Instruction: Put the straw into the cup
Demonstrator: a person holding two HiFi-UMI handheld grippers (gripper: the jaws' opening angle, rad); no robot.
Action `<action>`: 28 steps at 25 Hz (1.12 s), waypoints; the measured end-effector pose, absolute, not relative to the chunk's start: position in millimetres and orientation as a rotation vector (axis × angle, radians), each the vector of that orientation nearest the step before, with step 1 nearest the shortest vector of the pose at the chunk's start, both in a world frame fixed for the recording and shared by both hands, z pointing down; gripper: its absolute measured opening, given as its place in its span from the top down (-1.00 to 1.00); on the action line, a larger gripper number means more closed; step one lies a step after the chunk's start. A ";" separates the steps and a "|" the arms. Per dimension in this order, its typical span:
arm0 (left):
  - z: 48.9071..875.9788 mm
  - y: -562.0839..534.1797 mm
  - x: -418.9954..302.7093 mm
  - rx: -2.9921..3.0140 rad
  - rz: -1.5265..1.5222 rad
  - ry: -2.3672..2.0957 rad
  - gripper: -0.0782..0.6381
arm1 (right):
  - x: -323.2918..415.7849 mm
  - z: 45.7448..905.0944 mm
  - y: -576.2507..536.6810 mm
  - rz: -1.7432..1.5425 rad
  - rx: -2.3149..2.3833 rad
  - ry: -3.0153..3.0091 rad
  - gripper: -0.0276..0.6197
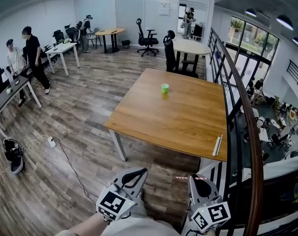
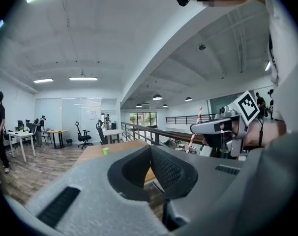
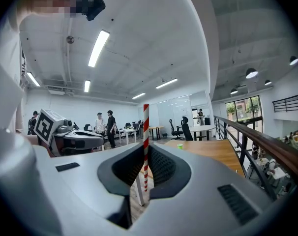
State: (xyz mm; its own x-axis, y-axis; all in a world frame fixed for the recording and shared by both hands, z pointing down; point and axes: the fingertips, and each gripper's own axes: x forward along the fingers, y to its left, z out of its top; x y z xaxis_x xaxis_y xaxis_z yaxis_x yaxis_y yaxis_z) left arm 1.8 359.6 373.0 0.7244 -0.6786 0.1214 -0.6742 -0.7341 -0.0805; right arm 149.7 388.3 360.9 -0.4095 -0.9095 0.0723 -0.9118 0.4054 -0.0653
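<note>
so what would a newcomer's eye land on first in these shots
First the red-and-white striped straw, standing upright and clamped in the right gripper. Next the small green cup, toward the far side of the wooden table and well ahead of both grippers. The left gripper is shut with nothing in it.
</note>
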 end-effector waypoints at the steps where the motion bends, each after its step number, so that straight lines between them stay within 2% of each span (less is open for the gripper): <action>1: 373.8 359.5 2.0 -2.891 -0.221 1.140 0.74 | 149.1 361.7 387.6 0.146 1.689 -2.616 0.81; 13: 396.4 322.5 2.2 -2.886 -0.190 1.148 0.74 | 147.0 383.7 352.4 0.130 1.689 -2.627 0.81; 28: 400.2 179.6 -8.6 -2.916 -0.182 1.145 0.74 | 141.2 395.1 221.2 0.169 1.717 -2.583 0.81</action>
State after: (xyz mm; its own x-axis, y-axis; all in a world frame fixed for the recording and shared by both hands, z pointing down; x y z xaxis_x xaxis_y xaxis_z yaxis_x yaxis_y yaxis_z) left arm -8.6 179.6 400.2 0.7272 -0.6782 0.1064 -0.6777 -0.7339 -0.0459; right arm 141.2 221.2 395.1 -0.3885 -0.9171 0.0891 -0.9209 0.3832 -0.0710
